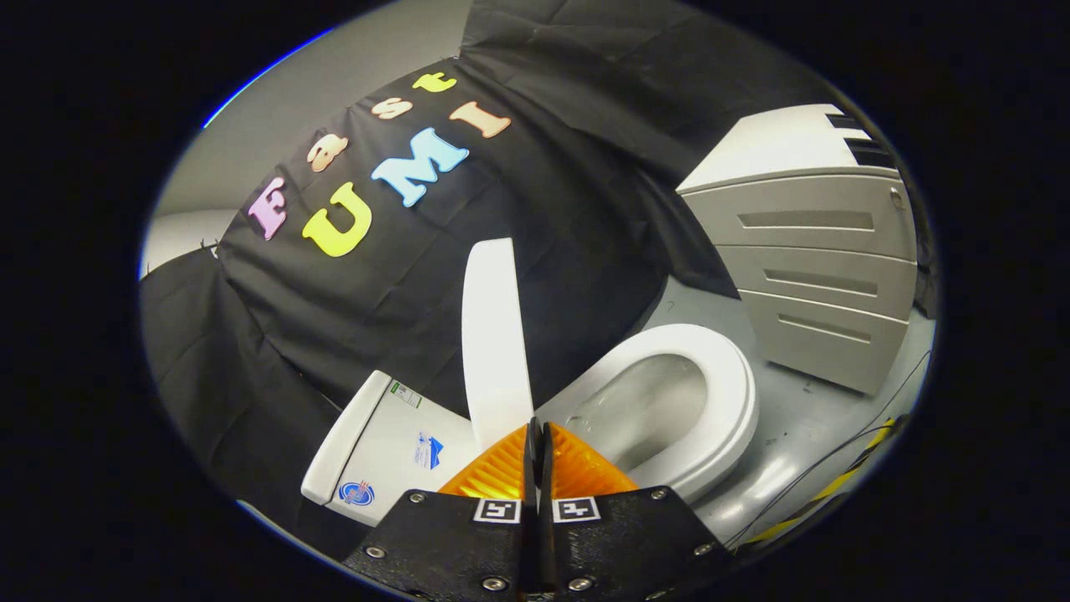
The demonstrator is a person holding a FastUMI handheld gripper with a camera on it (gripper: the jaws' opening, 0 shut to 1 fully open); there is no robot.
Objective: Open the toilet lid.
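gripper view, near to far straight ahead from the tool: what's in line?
Tool, fingers shut with nothing between them → raised toilet lid just ahead of the tips → black cloth wall beyond it. The open seat and bowl lie off to one side, the tank to the other.

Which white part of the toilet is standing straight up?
The lid stands upright, just beyond the shut claw. The seat lies flat around the bowl, and the tank sits behind the lid.
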